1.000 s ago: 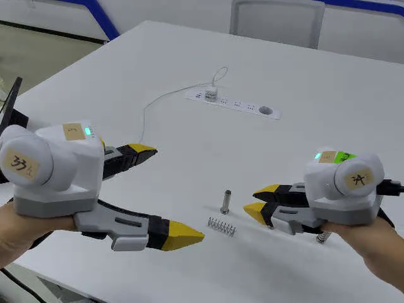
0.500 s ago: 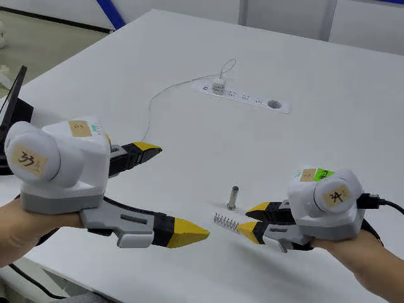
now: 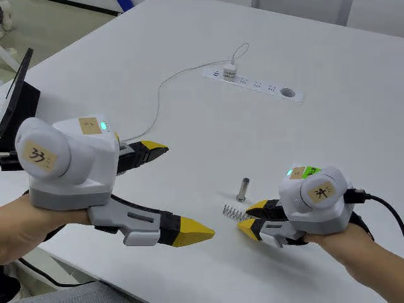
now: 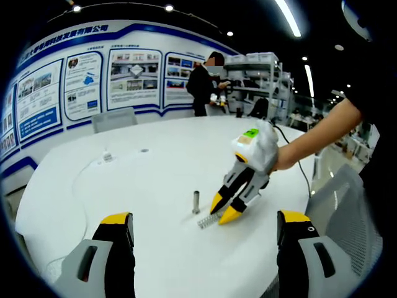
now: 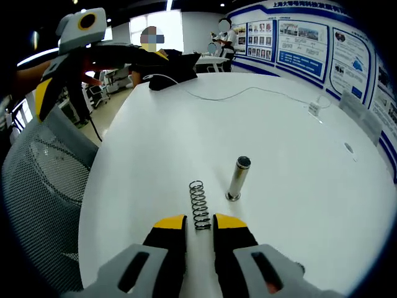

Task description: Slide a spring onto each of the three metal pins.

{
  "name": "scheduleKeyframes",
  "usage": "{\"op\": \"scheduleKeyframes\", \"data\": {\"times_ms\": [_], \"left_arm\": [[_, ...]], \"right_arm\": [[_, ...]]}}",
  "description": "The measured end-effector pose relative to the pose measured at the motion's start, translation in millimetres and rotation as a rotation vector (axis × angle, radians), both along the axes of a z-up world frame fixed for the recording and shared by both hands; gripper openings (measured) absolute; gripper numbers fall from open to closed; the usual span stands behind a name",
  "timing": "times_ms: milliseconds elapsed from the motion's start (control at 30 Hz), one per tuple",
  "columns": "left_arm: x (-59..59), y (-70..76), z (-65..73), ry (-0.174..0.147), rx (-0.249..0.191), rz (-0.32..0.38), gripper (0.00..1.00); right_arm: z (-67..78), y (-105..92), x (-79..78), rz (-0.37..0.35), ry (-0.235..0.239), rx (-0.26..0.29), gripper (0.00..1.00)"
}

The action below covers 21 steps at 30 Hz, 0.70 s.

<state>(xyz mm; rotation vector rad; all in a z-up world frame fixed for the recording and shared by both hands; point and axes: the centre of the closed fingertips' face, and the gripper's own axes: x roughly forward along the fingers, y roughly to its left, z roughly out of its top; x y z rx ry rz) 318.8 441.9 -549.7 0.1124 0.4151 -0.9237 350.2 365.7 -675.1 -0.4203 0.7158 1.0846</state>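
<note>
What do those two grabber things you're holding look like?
Both the left gripper and the right gripper have a rounded white body on a grey base, with black jaws ending in pointed yellow tips. Each carries a tan sticker with handwriting and a small green light. The right one also has a bright green sticker, and a black cable runs out of its back.

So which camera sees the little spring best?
The right gripper view: the spring lies close up, with its coils clear. The head view and the left gripper view show it small and faint.
</note>
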Motion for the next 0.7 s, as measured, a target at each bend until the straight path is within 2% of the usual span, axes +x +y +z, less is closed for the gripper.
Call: {"op": "scheduleKeyframes", "data": {"times_ms": [33, 233, 467, 533, 633, 667, 700], "left_arm": [[0.3, 0.2, 0.3, 0.001, -0.003, 0.001, 0.98], [0.8, -2.8, 1.2, 0.002, -0.007, -0.004, 0.98], [-1.2, -4.4, 3.3, -0.006, -0.014, -0.005, 0.98], [-1.6, -4.3, 2.8, -0.004, -0.010, -0.004, 0.97], [-3.0, -6.4, 2.2, -0.003, -0.005, -0.009, 0.97], [-3.5, -8.4, 2.8, -0.014, -0.003, -0.013, 0.96], [-1.5, -8.6, 4.2, -0.038, 0.004, -0.009, 0.94]], "right_arm": [[1.4, 1.7, -0.6, 0.005, -0.003, 0.013, 0.17], [1.8, 1.7, -1.2, 0.022, -0.007, 0.011, 0.12], [1.9, 1.8, -4.6, 0.028, -0.007, 0.001, 0.11], [4.0, 1.1, -7.0, 0.029, -0.013, -0.006, 0.11], [12.6, 1.1, -9.0, 0.033, -0.019, 0.013, 0.10], [16.9, 1.7, -11.2, 0.040, -0.018, 0.023, 0.10], [19.6, 1.6, -12.2, 0.045, -0.023, 0.025, 0.10]]}}
